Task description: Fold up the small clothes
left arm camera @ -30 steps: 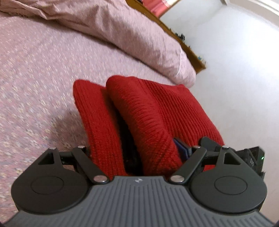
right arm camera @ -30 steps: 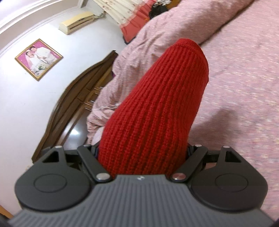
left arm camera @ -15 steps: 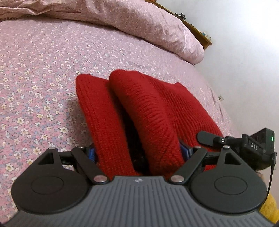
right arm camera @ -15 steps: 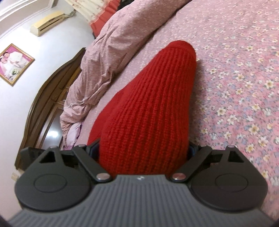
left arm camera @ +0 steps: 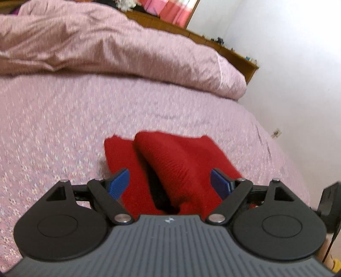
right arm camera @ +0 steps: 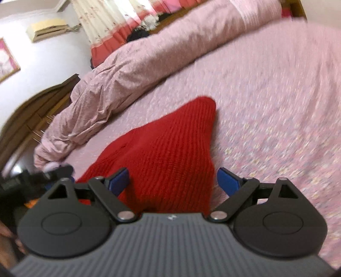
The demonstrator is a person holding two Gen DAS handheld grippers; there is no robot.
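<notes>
My left claw (left arm camera: 169,185) is released: blue pads (left arm camera: 117,183) stand wide, clear of the cloth, with the red knit garment (left arm camera: 177,166) lying between and beyond them on the bed (left arm camera: 64,132). My right claw (right arm camera: 173,181) is also released; its jaws have just been opening, and the knit sits between them without the pads (right arm camera: 228,180) pressing on it.

The garment lies on the pink flowered sheet, near edge of the bed, folded into thick rolls.

Handling, my guess: soft, light, floppy chunky rib knit. It sags when lifted, stretches if tugged, grippy not slippery, nothing fragile. Bulky layers spring back, so a fold may pop open once let go. Best hold looks like a near corner or the folded edge, pinching all layers together, one claw per side. Grabbing only the top layer would peel the fold apart.

Views differ. Left wrist view shows two separate rolls with a dark gap (left arm camera: 159,191) between them, plus the rumpled duvet (left arm camera: 119,49) at the far side and a wooden ledge (left arm camera: 238,53) by the wall. Right wrist view shows none of that gap: just one smooth ribbed hump (right arm camera: 170,153) tapering to a far tip. It does show the other claw's dark body (right arm camera: 19,185) at left, a curtain (right arm camera: 106,19), an air conditioner (right arm camera: 46,27) and a dark wooden headboard (right arm camera: 32,115). Both views are motion-blurred.
</notes>
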